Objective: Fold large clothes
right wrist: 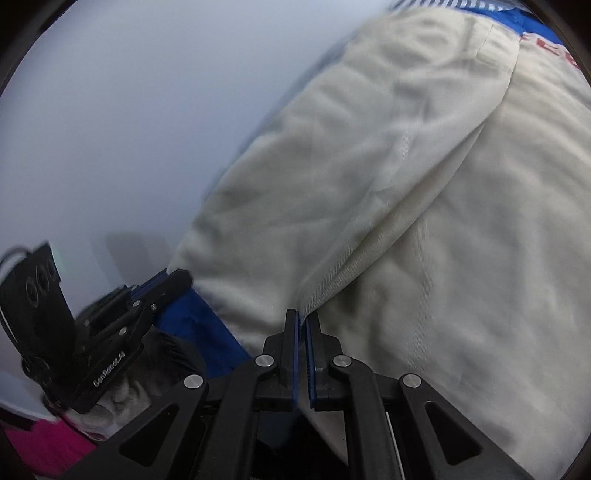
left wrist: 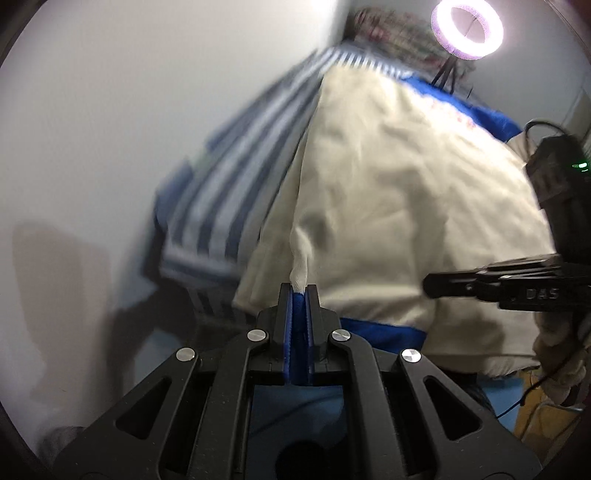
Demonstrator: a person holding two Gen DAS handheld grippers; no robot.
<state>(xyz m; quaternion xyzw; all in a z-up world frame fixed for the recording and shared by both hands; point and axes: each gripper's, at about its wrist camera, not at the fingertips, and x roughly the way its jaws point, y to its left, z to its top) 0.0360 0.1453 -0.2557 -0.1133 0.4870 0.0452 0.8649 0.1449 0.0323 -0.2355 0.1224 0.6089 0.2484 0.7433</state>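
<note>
A large cream garment (left wrist: 399, 192) with blue trim and red lettering lies spread over a blue-and-white striped surface (left wrist: 236, 177). My left gripper (left wrist: 299, 290) is shut on a pinched fold of the cream cloth at its near edge. My right gripper (right wrist: 303, 317) is shut on another fold of the same garment (right wrist: 406, 206). The right gripper also shows at the right of the left wrist view (left wrist: 436, 284). The left gripper shows at the lower left of the right wrist view (right wrist: 177, 278), clamped on the garment's edge.
A white wall (left wrist: 129, 129) stands to the left. A lit ring light (left wrist: 467, 29) on a tripod stands at the far end. A pink item (right wrist: 37, 443) lies low left in the right wrist view. The views are motion-blurred.
</note>
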